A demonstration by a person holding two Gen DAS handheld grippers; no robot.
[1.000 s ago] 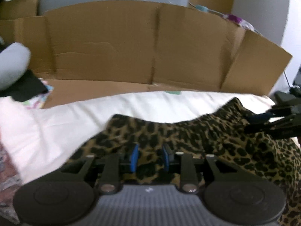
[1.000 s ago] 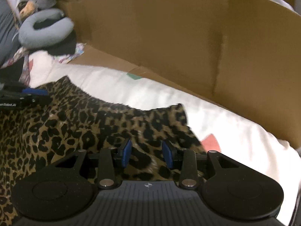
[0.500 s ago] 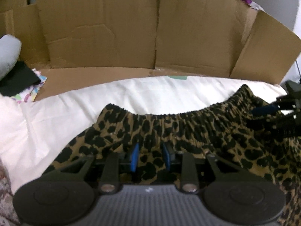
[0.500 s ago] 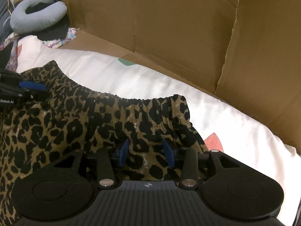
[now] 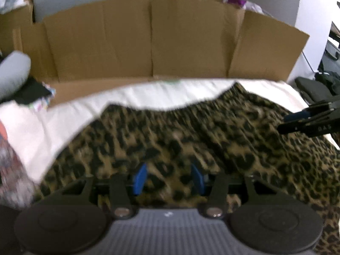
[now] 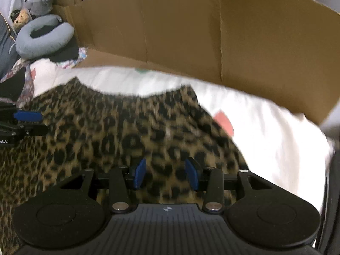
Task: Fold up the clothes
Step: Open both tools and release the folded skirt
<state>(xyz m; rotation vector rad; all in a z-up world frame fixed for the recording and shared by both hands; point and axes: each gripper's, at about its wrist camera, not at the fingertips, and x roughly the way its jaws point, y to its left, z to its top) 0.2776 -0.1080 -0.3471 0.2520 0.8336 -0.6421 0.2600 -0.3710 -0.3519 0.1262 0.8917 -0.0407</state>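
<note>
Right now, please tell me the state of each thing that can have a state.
leopard-print garment: spread on the white sheet, elastic waistband at the far edge.
left gripper: fingers just opened wider, apart over the fabric, no grip.
right gripper: fingers apart over the fabric, no grip.
cardboard: unfolded, standing behind.
</note>
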